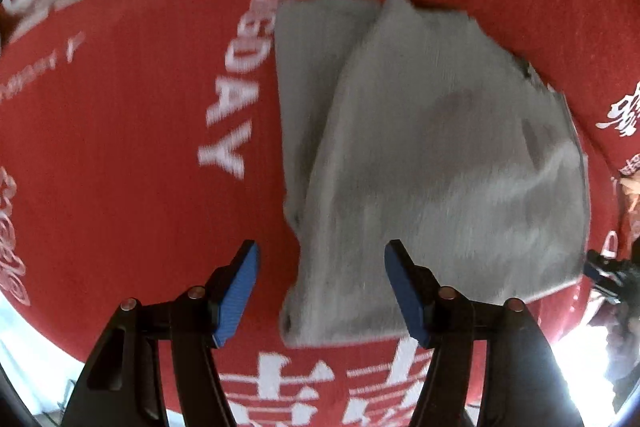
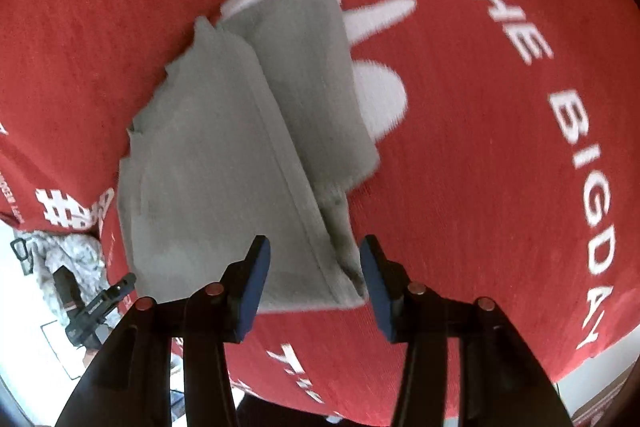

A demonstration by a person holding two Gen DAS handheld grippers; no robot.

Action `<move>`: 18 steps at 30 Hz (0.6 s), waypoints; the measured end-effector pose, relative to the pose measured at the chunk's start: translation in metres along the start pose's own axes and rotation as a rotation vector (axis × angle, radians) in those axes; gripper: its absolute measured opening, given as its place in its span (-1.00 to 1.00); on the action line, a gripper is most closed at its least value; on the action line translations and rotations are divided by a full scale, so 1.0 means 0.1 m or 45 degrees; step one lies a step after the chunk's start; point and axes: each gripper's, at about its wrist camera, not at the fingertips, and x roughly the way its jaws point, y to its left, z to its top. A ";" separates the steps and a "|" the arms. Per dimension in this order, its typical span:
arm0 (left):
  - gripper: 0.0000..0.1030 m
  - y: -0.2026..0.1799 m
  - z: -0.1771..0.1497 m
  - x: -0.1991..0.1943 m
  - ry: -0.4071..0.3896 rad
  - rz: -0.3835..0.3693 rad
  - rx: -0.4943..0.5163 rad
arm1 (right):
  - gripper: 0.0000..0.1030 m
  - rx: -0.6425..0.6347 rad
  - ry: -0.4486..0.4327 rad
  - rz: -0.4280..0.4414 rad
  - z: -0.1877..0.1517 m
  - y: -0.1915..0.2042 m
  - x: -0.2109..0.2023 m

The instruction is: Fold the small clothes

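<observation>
While both tongs point(image 1: 322, 291) point(image 2: 316, 285) gape apart, the grey garment point(image 1: 420, 163) lies folded on red cloth point(image 1: 120, 147)

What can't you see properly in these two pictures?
- Kind of garment: the folded grey garment is motion-blurred in both views, and its layers hide its shape.
- White print on the red cloth: left wrist view, the bottom characters are cut by the frame edge and covered by the left gripper.
- White shape under the garment: right wrist view, partly covered by it.
- Crumpled patterned cloth: right wrist view, at the left edge, too small to identify.
</observation>
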 end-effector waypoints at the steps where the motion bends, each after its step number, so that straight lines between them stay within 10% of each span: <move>1: 0.28 0.02 -0.04 0.04 0.022 -0.021 -0.016 | -0.09 -0.003 0.010 0.003 -0.01 -0.03 0.02; 4: 0.21 0.03 -0.14 0.06 0.031 -0.041 -0.030 | -0.50 -0.040 0.010 -0.016 -0.03 0.01 0.09; 6: -0.40 0.02 -0.17 0.06 0.033 -0.069 -0.014 | -0.85 -0.083 0.016 -0.082 -0.02 0.08 0.12; 10: -0.82 0.00 -0.22 0.01 0.025 -0.067 0.035 | -0.89 -0.164 0.038 -0.141 -0.07 0.23 0.07; 18: -0.81 0.15 -0.34 0.13 -0.006 -0.005 0.094 | -0.89 -0.123 0.070 -0.246 -0.15 -0.04 0.19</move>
